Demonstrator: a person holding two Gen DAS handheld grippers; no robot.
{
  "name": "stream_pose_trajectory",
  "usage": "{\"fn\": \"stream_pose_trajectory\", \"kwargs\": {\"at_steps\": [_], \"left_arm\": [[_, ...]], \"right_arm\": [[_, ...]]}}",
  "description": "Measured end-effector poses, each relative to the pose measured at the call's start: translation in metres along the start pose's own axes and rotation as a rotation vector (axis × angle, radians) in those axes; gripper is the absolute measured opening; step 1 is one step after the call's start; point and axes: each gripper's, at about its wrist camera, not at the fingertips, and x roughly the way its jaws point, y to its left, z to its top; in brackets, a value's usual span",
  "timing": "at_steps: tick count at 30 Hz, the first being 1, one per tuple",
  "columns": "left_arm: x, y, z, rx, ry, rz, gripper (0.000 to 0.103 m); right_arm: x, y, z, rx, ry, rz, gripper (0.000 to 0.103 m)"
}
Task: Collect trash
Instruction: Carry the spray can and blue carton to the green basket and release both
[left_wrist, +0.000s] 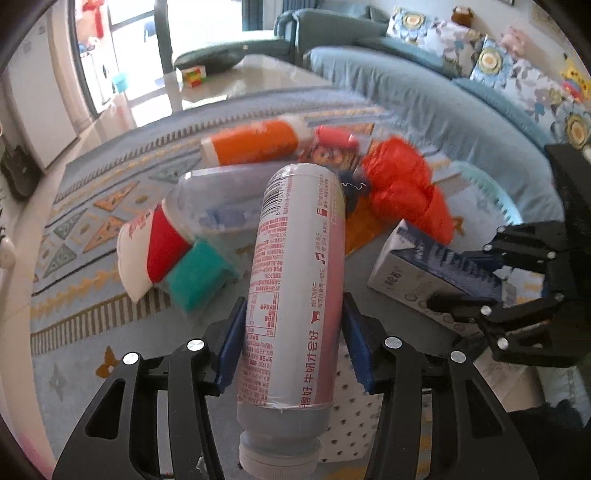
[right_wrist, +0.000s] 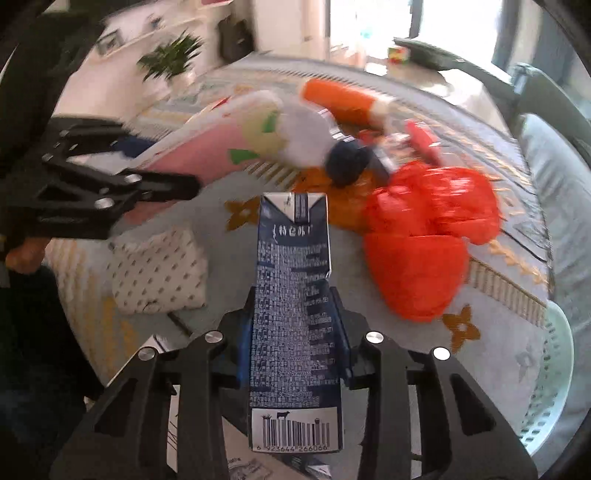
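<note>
While clamped, fingers (left_wrist: 236, 343) around bottle (left_wrist: 291, 280).

daylight from blown-out window (left_wrist: 125, 55) | heavy fisheye edge bending | right view motion-blurred | dark vignette corners

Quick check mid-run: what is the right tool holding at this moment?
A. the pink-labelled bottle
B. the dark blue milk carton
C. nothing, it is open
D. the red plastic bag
B. In the right wrist view the right tool is closed on the dark blue milk carton, its pads pressed on both sides; the pink-labelled bottle sits in the left tool, and the red plastic bag lies on the rug.
</note>
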Motion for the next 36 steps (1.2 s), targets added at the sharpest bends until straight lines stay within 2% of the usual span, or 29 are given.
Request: {"fn": "stream_pose_trajectory", "kwargs": {"at_steps": [6,11,17,22,27,31,36], "left_arm": [[-0.029,-0.026,0.028,0.019,-0.095,-0.032,0.048],[-0.044,-0.076,0.066,0.074,-0.162,-0.093,0.048],[-0.035,-0.14,0.11,0.144,-0.199,-0.156,0.048],[-0.002,-0.206,0.142,0.194,-0.184,-0.239,0.048],[0.059,-0.264,0.161,0.211,-0.075,-0.34,0.047],[0.109,-0.29,0.163,0.187,0.034,-0.384,0.046],[0.151,-0.309,0.156,0.197,0.111,-0.375,0.046]], "right_arm": [[-0.069,-0.029,-0.003,0.098,-0.198,-0.063,0.032],[-0.118,-0.066,-0.011,0.192,-0.31,-0.148,0.032],[-0.165,-0.127,-0.041,0.325,-0.393,-0.339,0.032],[-0.175,-0.186,-0.081,0.477,-0.383,-0.441,0.032],[-0.149,-0.232,-0.118,0.612,-0.301,-0.516,0.032],[-0.125,-0.259,-0.143,0.722,-0.225,-0.537,0.032],[-0.1,-0.278,-0.171,0.802,-0.15,-0.543,0.032]]}}
